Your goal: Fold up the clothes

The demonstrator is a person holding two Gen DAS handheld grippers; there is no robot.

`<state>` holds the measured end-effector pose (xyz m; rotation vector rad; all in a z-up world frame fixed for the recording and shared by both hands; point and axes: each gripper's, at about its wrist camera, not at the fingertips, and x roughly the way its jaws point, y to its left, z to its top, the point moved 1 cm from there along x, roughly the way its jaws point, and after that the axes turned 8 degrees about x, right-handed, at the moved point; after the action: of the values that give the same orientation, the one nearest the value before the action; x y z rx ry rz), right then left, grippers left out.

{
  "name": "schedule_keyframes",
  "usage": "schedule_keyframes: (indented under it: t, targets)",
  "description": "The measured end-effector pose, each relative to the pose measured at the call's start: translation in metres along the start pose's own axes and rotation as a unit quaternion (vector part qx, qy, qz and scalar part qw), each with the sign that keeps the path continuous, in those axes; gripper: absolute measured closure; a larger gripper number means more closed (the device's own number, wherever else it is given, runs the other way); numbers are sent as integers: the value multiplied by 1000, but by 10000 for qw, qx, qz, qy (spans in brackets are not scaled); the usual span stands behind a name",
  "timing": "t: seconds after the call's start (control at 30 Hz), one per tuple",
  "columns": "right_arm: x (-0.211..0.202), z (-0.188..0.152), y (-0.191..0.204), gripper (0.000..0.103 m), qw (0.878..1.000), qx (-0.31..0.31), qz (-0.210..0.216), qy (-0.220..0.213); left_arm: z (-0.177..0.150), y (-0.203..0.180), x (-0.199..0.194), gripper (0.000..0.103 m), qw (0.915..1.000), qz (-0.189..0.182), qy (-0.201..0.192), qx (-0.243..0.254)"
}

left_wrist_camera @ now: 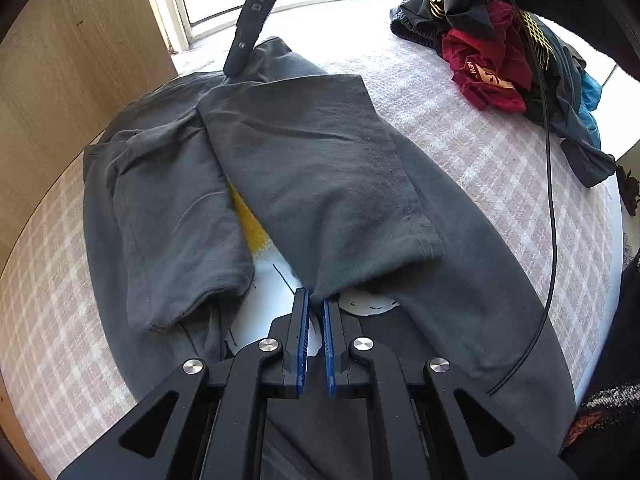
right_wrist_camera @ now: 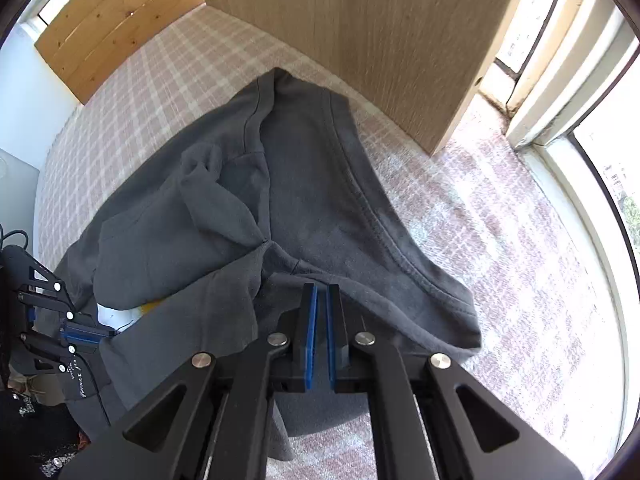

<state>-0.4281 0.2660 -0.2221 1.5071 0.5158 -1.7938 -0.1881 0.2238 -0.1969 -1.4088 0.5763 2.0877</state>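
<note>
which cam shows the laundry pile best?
Left wrist: the pile of red, dark and blue clothes lies in full view at upper right on the checked cover. Right wrist shows none of it, only the grey shirt.

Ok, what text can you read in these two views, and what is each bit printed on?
"DAS": on the black strap hanging at the top of the left wrist view.
"NEW": on the red garment in the clothes pile; the rest is hidden.
White cursive on the dark cloth, right wrist view: too small to read.

Checked bedcover (left_wrist_camera: 460,128), wooden panel (right_wrist_camera: 360,40), window (right_wrist_camera: 600,184).
</note>
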Motion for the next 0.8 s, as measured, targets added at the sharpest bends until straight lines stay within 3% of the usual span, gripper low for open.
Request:
schedule_keyframes:
  t: [0.07, 0.2, 0.33, 0.47, 0.6, 0.7, 0.8]
  targets:
    - [-17, -3, -13, 98, 9997, 149, -69, -197, -4, 3, -9, 97, 9999, 100, -19, -57]
    - [-19, -10, -56, 93, 9970, 724, -265, -105, 8, 2, -23, 97, 9993, 90, -335, -125]
    - [-6, -21, -61, 92, 9950, 976, 206, -14, 31, -9, -8, 97, 9988, -83, -464, 102]
    - [14, -27, -54, 93, 9962, 659, -557, 125, 37, -10, 26, 97, 9995, -234, -216, -18]
    - [2, -26, -60, 94, 9916, 761, -1041, -30, 28, -3, 16, 95, 9991, -170, -248, -298]
    - [-24, -38, -44, 93, 9935, 697, -797, -420, 5, 1, -17, 95, 9971, 68, -378, -664]
    - [-39, -61, 1, 91, 9975, 272, -244, -597, -32, -6, -51, 96, 9912, 164, -535, -1201]
